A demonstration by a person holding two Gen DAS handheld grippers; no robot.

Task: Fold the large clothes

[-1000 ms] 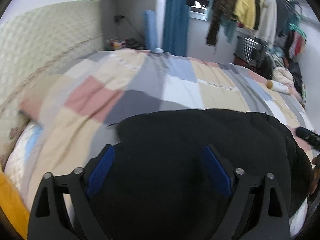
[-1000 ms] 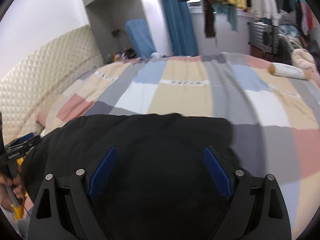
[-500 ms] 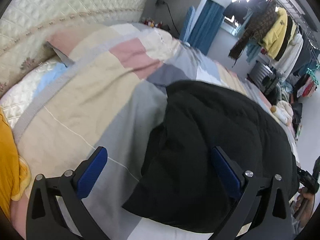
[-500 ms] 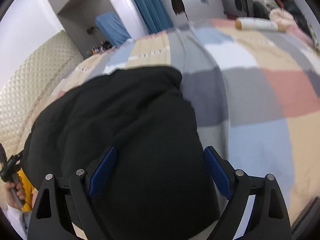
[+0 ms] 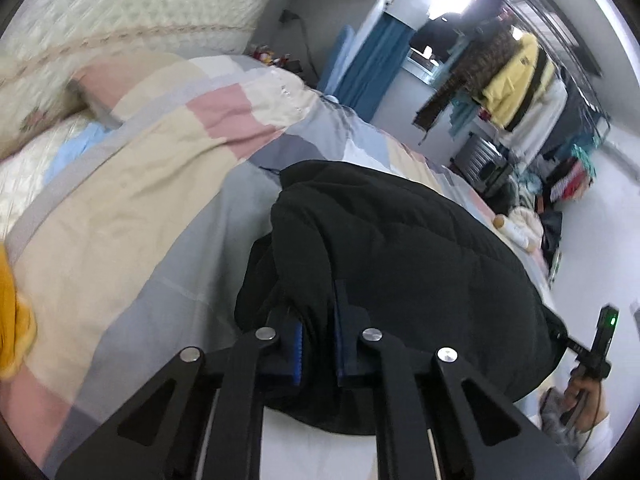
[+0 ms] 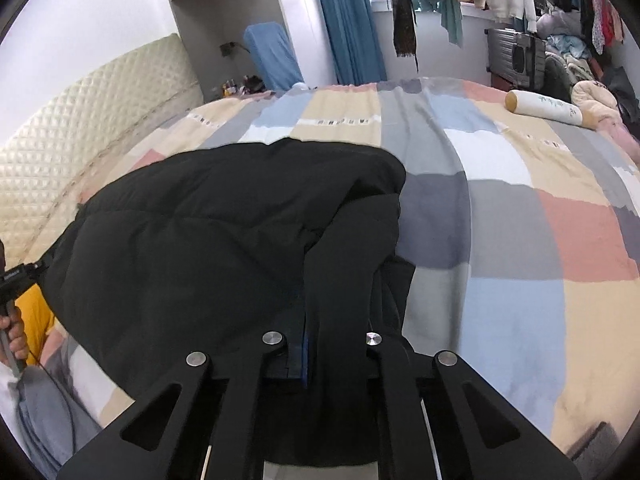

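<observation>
The left claw [image 5: 318, 338] is clamped on the left edge of the black jacket [image 5: 404, 256], which lies bunched on the patchwork blanket [image 5: 132, 216] of the bed. The right claw [image 6: 338, 344] seems clamped on the jacket's right edge, though fabric hides its right finger

We see the bed [image 6: 520, 208] under a patchwork quilt; a black jacket [image 6: 208, 240] lies at its near edge, a bolster [image 6: 548, 110] at the far right corner.
</observation>
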